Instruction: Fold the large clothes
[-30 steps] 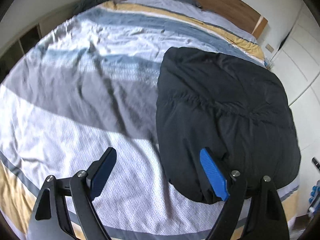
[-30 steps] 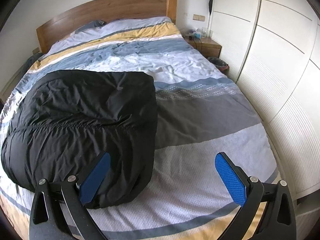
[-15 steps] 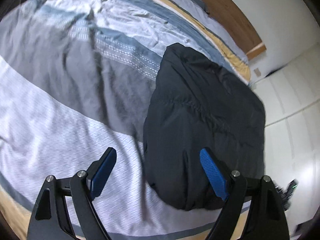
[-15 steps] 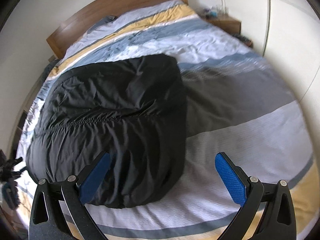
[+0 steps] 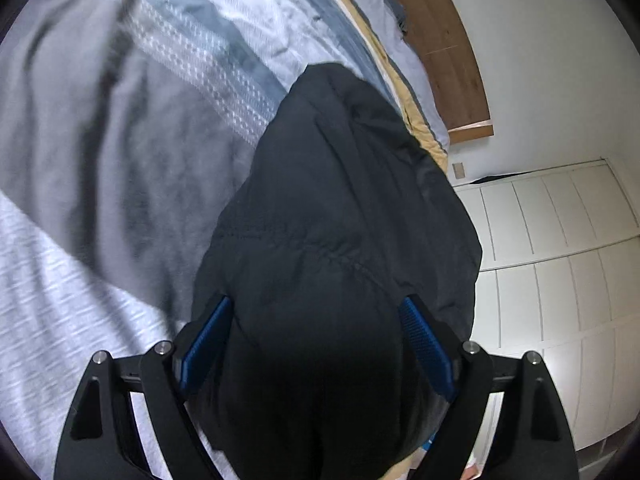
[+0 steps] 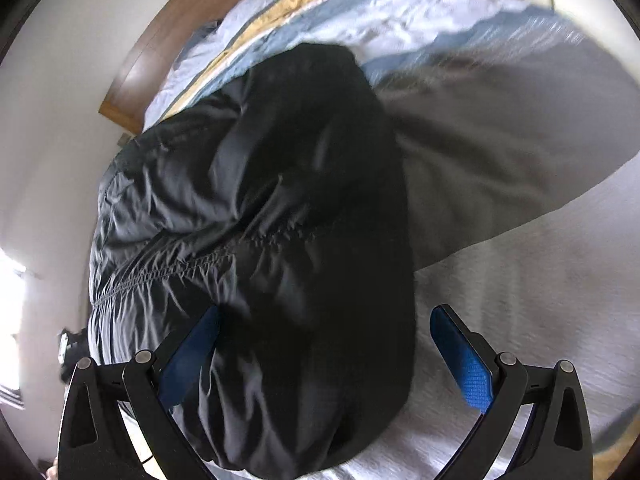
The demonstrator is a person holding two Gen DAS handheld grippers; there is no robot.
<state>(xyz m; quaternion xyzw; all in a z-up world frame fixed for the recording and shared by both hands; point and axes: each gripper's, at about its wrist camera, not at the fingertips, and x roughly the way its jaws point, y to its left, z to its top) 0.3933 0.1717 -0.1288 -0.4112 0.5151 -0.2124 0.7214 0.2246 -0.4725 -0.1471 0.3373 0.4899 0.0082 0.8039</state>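
Both grippers have closed in on the near end of the black padded jacket (image 5: 344, 240) since one second ago, when they hovered clear of it with the bundle well ahead of the fingers; the left gripper (image 5: 316, 344) now has that end of the bundle between its spread blue pads, and the right gripper (image 6: 324, 344) straddles the jacket's near right corner, its left pad against the fabric and its right pad beside the jacket over bare cover. Neither gripper has clamped: both stand released, jaws wide, with fabric between them. The jacket lies on the striped duvet (image 5: 100, 184), at the side of the bed next to the white wardrobe doors (image 5: 560, 264), its near end at the foot edge. Judged from its compact, rounded outline with no sleeve showing, the main folds appear done; a gathered seam (image 6: 192, 268) crosses the bundle about midway. What remains is probably one more fold across that seam, or a lift and tidy. The jacket's long axis runs from the grippers toward the wooden headboard (image 5: 448, 52), with the narrower far end pointing at the headboard and the bulkier end toward the grippers
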